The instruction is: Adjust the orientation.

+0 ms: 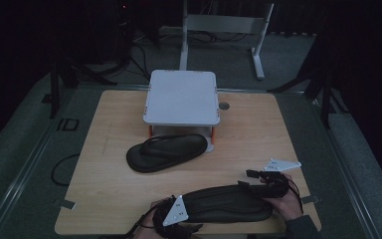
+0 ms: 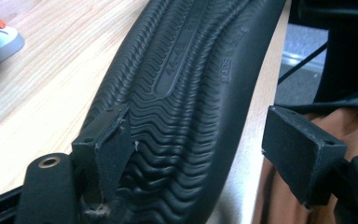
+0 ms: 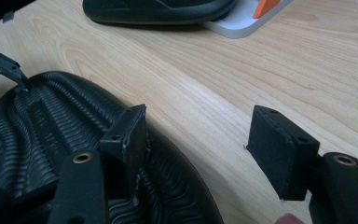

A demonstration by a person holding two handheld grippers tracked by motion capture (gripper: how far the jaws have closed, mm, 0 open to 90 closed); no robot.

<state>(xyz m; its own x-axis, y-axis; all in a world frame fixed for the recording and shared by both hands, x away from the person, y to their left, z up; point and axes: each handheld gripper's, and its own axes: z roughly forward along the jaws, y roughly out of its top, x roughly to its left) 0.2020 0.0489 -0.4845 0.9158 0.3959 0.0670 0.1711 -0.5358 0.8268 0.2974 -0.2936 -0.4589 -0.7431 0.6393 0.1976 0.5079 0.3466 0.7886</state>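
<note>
— Nearest the front edge of the pale wooden desk [image 1: 109,169]?
— Black rubber flip-flop lying sole-up [image 1: 226,203], ribbed tread showing, lengthwise along that edge.
— At its ends?
— Left hand-held gripper [image 1: 179,225] at the left end, jaws spread wide, one jaw on the tread, the other off the desk edge. Right hand-held gripper [image 1: 263,179] at the right end, jaws likewise spread, one over the sole, one above bare wood.
— Farther back?
— Second black flip-flop, strap up [image 1: 166,152], mid-desk, its tip tucked under a white square raised stand on orange legs [image 1: 181,97].

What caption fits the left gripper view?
Open left gripper over the ridged sole of an upturned black sandal on a wooden table.
</note>
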